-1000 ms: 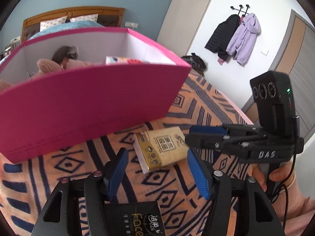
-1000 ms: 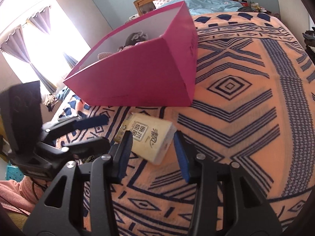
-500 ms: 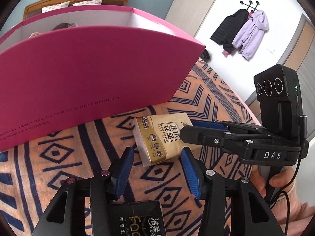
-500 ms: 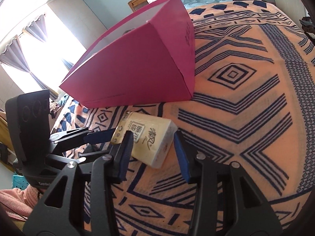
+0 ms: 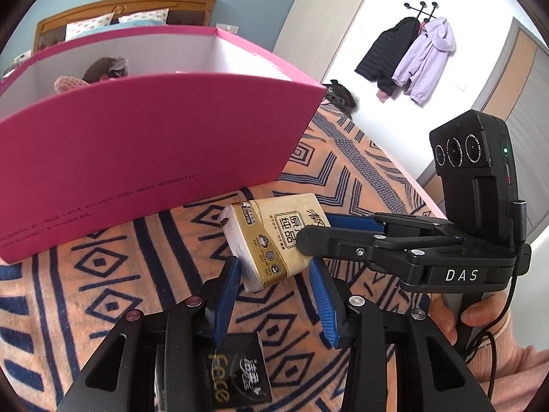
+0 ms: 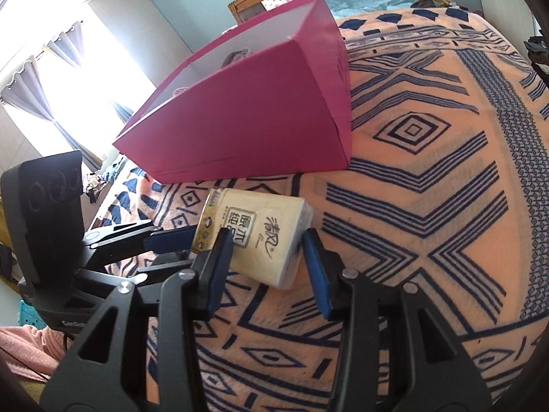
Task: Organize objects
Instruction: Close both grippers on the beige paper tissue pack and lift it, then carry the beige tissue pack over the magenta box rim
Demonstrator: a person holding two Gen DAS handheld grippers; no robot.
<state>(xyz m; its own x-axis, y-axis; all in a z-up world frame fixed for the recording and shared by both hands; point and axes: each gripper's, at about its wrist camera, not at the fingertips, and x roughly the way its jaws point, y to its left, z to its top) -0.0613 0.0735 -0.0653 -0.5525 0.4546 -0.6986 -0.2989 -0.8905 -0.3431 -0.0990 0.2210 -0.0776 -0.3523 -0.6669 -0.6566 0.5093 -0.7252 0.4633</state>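
Observation:
A gold tissue pack (image 5: 274, 237) hangs tilted just above the orange patterned blanket, in front of the pink box (image 5: 137, 144). My left gripper (image 5: 274, 267) has its blue pads pressed on the pack's near end, shut on it. My right gripper (image 5: 314, 228) comes in from the right and clamps the pack's far side. In the right wrist view the pack (image 6: 254, 230) sits between the right gripper's (image 6: 266, 240) pads, and the left gripper (image 6: 178, 247) reaches its end from the left. The pink box (image 6: 257, 120) stands open just behind.
Plush toys (image 5: 103, 68) lie inside the box. A black tissue packet (image 5: 236, 377) shows under my left gripper. A hand (image 5: 480, 312) holds the right gripper's handle. Jackets (image 5: 411, 55) hang on the far wall. Open blanket (image 6: 429, 189) stretches right of the box.
The left jaws have narrowed until the pads meet the tissue pack. The pack's near end now lies between them. The right gripper keeps its hold and place.

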